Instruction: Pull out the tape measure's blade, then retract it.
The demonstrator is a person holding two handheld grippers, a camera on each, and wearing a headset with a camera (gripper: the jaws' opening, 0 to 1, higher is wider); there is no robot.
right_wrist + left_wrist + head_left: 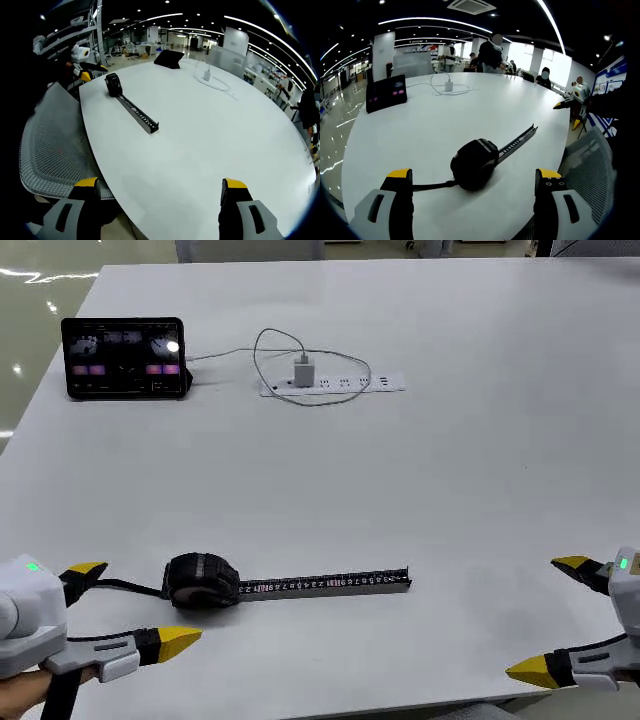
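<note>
The tape measure (202,581) lies on the table (420,470) near its front edge, with its blade (330,583) drawn out flat toward the right. The left gripper (140,602) is just left of the case, jaws spread and holding nothing. The left gripper view shows a black strap (432,186) trailing from the case between those jaws. The right gripper (543,617), also spread, is well apart from the blade's tip. Its view shows a mesh chair (52,150) beside the table edge. At the far side stand a tablet (124,358) and a power strip (335,384).
</note>
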